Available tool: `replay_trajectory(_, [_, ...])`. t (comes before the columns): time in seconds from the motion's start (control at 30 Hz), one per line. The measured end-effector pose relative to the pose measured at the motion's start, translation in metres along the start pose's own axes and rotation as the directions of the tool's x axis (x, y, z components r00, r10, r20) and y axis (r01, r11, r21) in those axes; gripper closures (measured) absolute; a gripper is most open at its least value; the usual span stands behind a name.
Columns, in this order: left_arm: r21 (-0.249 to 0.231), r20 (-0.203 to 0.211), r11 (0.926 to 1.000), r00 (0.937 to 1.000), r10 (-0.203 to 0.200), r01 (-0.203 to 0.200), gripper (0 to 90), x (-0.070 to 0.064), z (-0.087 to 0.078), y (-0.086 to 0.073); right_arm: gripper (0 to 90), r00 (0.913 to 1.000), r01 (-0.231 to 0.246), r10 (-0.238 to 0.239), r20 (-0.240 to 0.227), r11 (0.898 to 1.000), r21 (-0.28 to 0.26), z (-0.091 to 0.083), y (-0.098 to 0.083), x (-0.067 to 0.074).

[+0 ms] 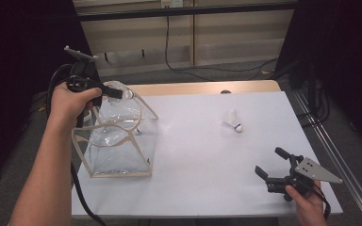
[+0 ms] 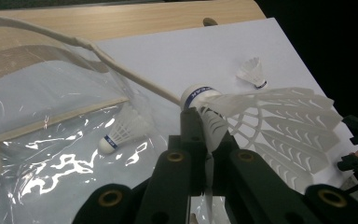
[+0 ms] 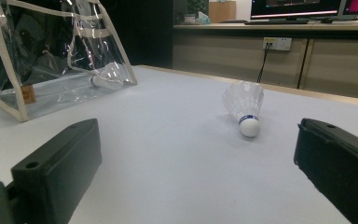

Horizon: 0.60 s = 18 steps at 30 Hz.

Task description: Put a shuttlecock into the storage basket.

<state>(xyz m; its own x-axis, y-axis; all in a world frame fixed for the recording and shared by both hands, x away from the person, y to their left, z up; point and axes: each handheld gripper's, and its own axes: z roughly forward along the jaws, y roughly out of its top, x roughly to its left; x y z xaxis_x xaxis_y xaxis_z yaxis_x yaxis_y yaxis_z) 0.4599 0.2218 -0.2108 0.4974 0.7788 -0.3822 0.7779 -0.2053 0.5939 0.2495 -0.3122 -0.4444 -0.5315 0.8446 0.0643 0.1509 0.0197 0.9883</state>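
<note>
The left gripper [image 1: 118, 92] hangs over the open top of the clear bag [image 1: 118, 141], which stands near the desk's [image 1: 202, 188] left edge. Its fingers [image 2: 191, 135] are clamped on the skirt of a white shuttlecock [image 2: 261, 116]; blue lettering rings its cork, too small to read. The left gripper view looks down into the bag, where a second shuttlecock [image 2: 121, 130] lies on the bottom. A third shuttlecock [image 1: 233, 121] lies on open white desk, well apart from the bag, with free room all round. The right gripper [image 1: 271, 165] rests near the desk's front right corner, fingers [image 3: 60, 172] spread wide and holding nothing. The right gripper view shows a small tan label [image 3: 28, 94] on the bag, unreadable.
</note>
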Motion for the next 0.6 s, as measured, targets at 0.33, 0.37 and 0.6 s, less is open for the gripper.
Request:
replay_trajectory(0.33, [0.0, -0.027, 1.0, 0.9996, -0.009, 0.009, 89.5, 0.007, 0.003, -0.003, 0.5, 1.0, 0.002, -0.002, 0.0, 1.0, 0.0, 0.0, 0.0, 0.0])
replay_trajectory(0.37, [-0.001, -0.028, 0.9999, 0.9995, -0.014, 0.014, 89.5, 0.008, 0.003, -0.003, 0.5, 1.0, 0.001, -0.001, 0.0, 1.0, 0.0, 0.0, 0.0, 0.0])
replay_trajectory(0.6, [0.0, -0.047, 0.9999, 0.9988, -0.013, 0.013, 89.5, 0.011, 0.004, -0.005, 0.5, 1.0, 0.001, -0.001, 0.0, 1.0, 0.0, 0.0, 0.0, 0.0])
